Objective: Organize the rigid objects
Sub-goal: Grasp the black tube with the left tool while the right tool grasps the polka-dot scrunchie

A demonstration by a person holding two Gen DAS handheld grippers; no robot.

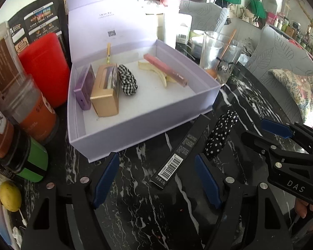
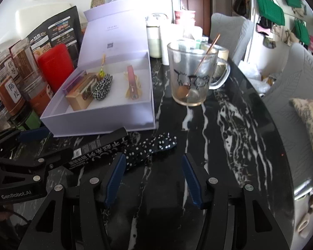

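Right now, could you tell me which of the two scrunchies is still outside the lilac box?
The polka-dot scrunchie: it lies on the table beside the black carton, while the gingham scrunchie is inside the box.

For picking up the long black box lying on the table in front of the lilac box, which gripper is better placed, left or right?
Left, probably. The left gripper is open and the long black box lies between its fingers. The right gripper is open too, but the box lies to its side, beyond the dotted scrunchie.

Daylight from far right, blown highlights on far clutter. Glare streaks on the glossy surface (image 2: pixel 229 125). Heavy fisheye bending, dark vignette corners. Focus sharp, slight softness at edges.
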